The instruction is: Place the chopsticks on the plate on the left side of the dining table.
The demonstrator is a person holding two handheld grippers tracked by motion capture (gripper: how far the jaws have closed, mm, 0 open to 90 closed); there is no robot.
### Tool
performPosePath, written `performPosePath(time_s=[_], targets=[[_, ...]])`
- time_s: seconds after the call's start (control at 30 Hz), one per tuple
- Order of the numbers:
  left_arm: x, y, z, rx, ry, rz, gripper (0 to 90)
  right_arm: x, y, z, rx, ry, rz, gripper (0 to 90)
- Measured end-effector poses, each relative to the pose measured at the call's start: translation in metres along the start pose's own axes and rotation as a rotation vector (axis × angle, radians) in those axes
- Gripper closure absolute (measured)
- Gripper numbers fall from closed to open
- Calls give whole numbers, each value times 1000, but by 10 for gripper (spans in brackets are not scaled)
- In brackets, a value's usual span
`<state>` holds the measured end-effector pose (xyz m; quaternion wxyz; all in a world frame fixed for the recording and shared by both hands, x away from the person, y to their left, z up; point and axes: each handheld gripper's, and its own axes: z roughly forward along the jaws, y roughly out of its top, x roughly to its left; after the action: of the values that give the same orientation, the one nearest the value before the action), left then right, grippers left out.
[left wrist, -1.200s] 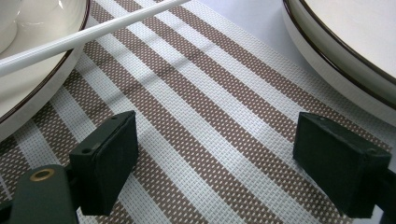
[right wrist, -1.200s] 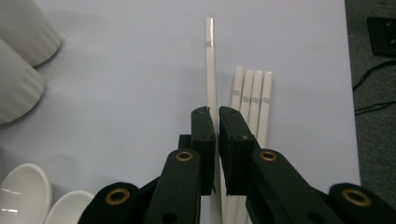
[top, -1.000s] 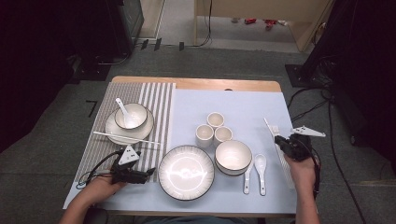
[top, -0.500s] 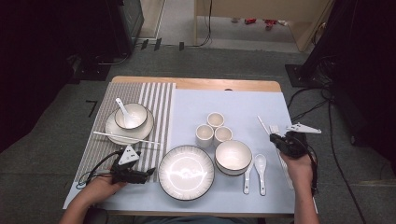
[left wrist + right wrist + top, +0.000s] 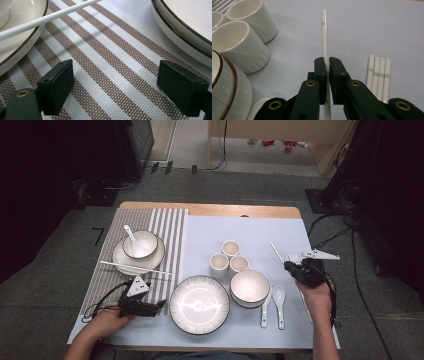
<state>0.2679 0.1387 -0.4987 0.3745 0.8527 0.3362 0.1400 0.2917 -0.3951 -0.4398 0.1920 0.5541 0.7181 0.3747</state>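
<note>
My right gripper is at the right of the pale blue mat, shut on a single white chopstick. In the right gripper view the chopstick runs straight out between the closed pads, away from several other white chopsticks lying side by side on the mat. My left gripper rests low over the striped placemat at the front left. It is open, with nothing between its pads.
A large plate sits front centre, with a ribbed bowl and three small cups behind it. Two white spoons lie right of the bowl. At the left a plate holds a bowl and spoon, with a chopstick across its near rim.
My right gripper has shifted slightly left, carrying the chopstick with it. The left gripper has not moved.
</note>
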Motion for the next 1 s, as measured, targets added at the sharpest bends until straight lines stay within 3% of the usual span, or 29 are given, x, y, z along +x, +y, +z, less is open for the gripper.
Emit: performPosePath(time_s=[0.5, 1.0], targets=[[0, 0, 0, 0, -1, -1, 146, 15, 12, 5, 11, 30, -45, 854], [0, 0, 0, 1, -1, 0, 146, 20, 23, 3, 7, 62, -54, 855]])
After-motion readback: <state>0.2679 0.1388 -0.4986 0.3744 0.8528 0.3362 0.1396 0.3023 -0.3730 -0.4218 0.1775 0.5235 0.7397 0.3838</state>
